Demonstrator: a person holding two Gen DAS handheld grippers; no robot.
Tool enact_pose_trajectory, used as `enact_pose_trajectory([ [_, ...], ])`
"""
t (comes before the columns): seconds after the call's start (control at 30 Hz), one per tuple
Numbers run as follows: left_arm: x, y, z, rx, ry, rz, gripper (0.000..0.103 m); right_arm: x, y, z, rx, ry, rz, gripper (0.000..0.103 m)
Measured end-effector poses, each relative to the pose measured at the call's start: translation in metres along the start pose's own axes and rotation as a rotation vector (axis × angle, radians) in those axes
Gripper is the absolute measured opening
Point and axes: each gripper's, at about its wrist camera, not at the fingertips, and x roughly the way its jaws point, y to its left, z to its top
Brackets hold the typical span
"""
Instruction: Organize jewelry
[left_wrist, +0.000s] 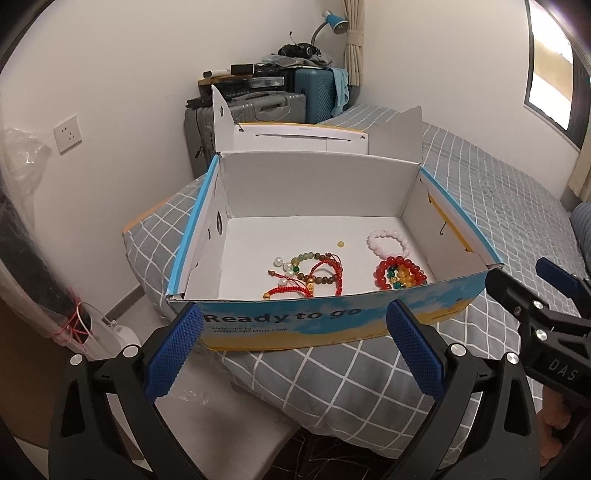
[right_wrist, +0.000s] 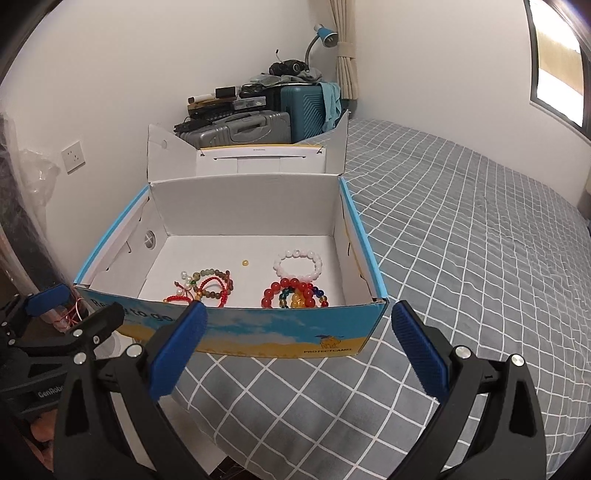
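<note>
Grey checked bedding carried the open cardboard box, set at the corner of the bed with its lid folded back toward the suitcases against the wall. You held both tools short of the box's near wall: the left gripper had its blue pads spread wide with nothing between them, and the right gripper was just as wide and just as empty.

All the jewelry lay on the white floor of the box. A tangle of red cord and brown bead bracelets sat toward the left, with pearl beads among them. Right of it, a pink bead bracelet lay touching a pile made of a red bead bracelet and a multicoloured one. A single loose yellow bead rested apart, between the groups.

These pieces were probably light and limp, the beads smooth and likely to roll under a pad. You would have done best to pinch across one strand at an outer arc, clear of its neighbours. The corded tangle looked likely to drag its companions up with it.
</note>
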Motion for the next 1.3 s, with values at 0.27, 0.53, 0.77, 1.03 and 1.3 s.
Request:
enact_pose_trajectory([
  [0.27,-0.004,-0.003,0.002,-0.003,-0.007,-0.015,0.098,0.004,-0.005,-0.001,0.006,0.015,-0.007,0.096],
  [0.53,-0.006,-0.004,0.005,-0.002,-0.014,-0.025,0.098,0.009,-0.009,-0.001,0.016,0.028,-0.015,0.096],
  [0.77,-0.004,-0.008,0.006,0.017,-0.009,-0.028,0.098,0.009,-0.008,0.0,0.014,0.033,-0.016,0.096],
  [1.03,-0.001,-0.009,0.006,0.017,-0.008,-0.014,0.098,0.01,-0.005,0.001,0.004,0.032,-0.017,0.096],
  [1.3,0.002,-0.01,0.006,0.02,-0.006,0.002,0.098,0.01,-0.005,0.001,0.001,0.035,-0.015,0.096],
])
